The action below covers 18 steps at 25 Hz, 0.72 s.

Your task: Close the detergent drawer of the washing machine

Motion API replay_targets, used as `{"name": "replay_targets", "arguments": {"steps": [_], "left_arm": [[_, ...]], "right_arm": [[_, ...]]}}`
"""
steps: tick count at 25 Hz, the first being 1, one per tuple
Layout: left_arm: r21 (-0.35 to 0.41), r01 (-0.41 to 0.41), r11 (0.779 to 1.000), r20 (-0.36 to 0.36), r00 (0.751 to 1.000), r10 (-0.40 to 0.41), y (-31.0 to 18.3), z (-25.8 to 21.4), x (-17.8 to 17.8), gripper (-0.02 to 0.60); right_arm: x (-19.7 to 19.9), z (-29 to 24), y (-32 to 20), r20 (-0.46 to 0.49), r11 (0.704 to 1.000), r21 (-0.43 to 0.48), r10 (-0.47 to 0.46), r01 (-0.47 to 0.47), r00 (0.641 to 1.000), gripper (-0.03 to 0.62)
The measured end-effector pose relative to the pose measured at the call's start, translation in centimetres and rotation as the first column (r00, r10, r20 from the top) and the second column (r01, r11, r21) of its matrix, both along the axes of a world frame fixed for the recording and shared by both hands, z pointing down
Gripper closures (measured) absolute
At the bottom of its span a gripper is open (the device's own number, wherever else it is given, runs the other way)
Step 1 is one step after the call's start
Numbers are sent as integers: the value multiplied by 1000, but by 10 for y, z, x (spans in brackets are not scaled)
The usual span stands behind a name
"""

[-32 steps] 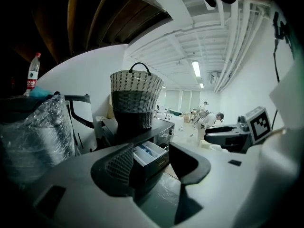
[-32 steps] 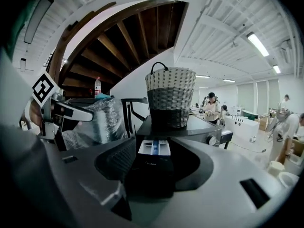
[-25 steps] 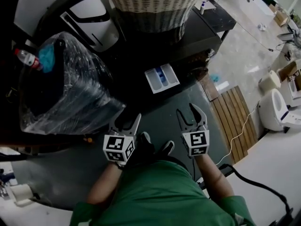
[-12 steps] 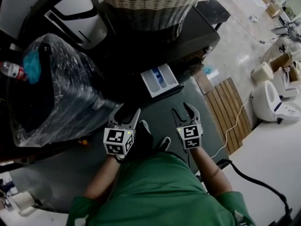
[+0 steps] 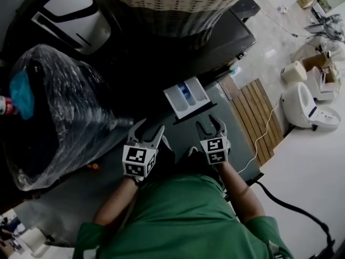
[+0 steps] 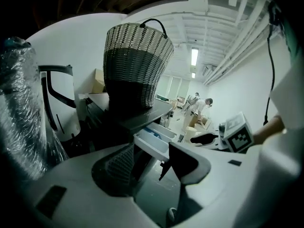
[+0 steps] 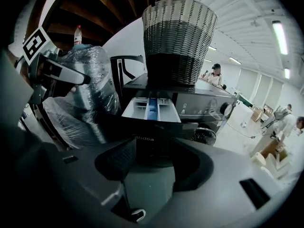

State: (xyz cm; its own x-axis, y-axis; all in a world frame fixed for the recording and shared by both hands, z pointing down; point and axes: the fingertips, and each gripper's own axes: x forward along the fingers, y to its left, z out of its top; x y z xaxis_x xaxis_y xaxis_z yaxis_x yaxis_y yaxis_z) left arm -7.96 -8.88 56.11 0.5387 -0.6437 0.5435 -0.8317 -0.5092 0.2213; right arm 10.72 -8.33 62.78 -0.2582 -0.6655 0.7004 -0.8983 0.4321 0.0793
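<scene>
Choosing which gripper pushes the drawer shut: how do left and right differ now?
The right gripper faces the open detergent drawer square on, its front framed between the jaws; the left gripper sits off to one side, viewing it obliquely. The right also looks nearer the drawer front. Both are open, empty, touching nothing.

Woven wicker basket (image 5: 178,4): rim chopped off by the top edge.
Red-capped bottle (image 5: 4,107): mostly out of frame, left.
White detergent drawer (image 5: 186,97): contents too small to tell.
</scene>
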Motion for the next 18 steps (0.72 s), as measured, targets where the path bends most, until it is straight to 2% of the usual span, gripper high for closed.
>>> {"name": "replay_targets", "arguments": {"steps": [8,18], "left_arm": [[-38,33,999,37,999,-32,-22,10,1,348],[-74,73,995,54,996,-69,-26,14,11,348]], "right_arm": [[-7,29,-9,-5,999,-42,-23,22,1000,356],[-2,28,-21,26,1000,-24,7,-7,1000,352]]}}
